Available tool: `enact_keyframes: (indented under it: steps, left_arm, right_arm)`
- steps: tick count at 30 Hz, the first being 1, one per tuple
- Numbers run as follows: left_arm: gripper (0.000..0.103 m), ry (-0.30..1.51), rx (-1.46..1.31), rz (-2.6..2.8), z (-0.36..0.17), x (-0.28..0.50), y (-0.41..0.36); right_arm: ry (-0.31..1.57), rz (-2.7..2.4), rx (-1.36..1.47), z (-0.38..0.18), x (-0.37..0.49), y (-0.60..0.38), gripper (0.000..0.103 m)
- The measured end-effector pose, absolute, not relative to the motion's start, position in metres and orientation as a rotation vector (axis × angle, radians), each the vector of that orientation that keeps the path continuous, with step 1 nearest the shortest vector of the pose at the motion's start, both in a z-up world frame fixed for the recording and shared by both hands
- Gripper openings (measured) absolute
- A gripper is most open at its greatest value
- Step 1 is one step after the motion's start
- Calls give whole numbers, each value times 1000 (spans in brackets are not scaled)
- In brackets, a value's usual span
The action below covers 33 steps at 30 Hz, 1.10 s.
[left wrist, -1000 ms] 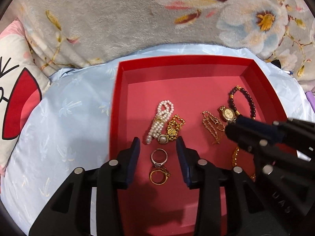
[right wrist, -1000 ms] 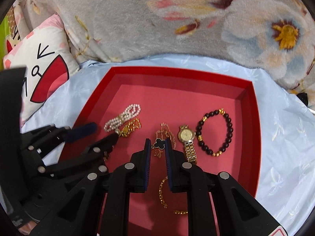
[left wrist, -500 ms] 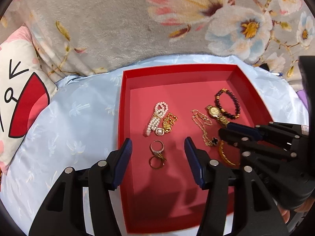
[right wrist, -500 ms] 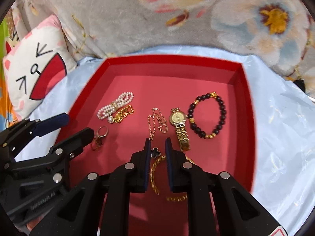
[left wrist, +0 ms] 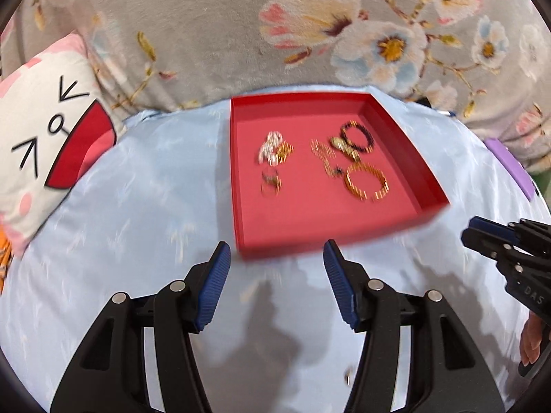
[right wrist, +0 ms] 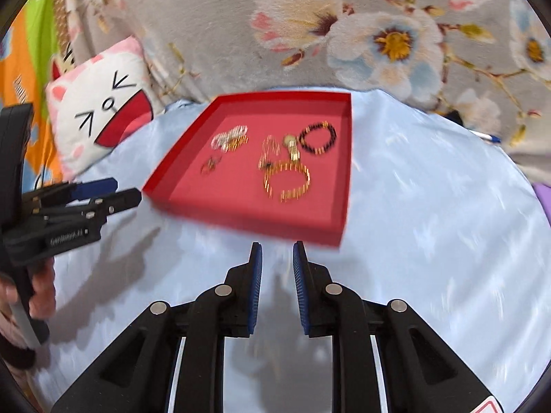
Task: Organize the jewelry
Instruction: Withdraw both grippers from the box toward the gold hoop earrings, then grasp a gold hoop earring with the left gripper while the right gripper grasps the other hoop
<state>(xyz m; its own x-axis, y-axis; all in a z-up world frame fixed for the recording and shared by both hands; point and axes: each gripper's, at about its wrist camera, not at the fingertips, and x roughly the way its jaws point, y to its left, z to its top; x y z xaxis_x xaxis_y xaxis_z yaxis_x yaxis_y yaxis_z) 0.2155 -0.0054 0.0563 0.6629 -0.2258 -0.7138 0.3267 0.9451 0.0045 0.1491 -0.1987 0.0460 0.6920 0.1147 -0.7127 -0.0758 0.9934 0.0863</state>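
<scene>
Left tool (left wrist: 273,287) hangs tilted downward over the pale blue bedcover (left wrist: 137,206), blue pads spread wide, nothing between them. Right tool (right wrist: 277,287) is opening its narrow gap, also empty; "DAS" reads on its body in the left view. At twelve o'clock beyond both, the red tray (left wrist: 327,213) holds the blurred jewelry (left wrist: 365,180).

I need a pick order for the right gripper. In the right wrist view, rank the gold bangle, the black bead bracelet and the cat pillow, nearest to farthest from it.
From the right gripper:
1. Gold bangle, near middle of the red tray.
2. Black bead bracelet, toward the tray's far right corner.
3. Cat pillow, off the tray, far left.
</scene>
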Motion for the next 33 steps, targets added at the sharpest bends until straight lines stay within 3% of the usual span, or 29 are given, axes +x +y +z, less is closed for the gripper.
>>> enact_keyframes:
  steps: [10,20,33]
  left_arm:
    - [55,836,171,-338,9,138,-13]
    - [54,844,212,-352,-16,124,-32]
    - [21,831,210,-392,-16,122,-36]
  right_arm:
    - [825,136,43,13,60,-180,21]
    - [843,152,61,-6,46,-175,21]
    - [857,147,34,-14,49,-168,21]
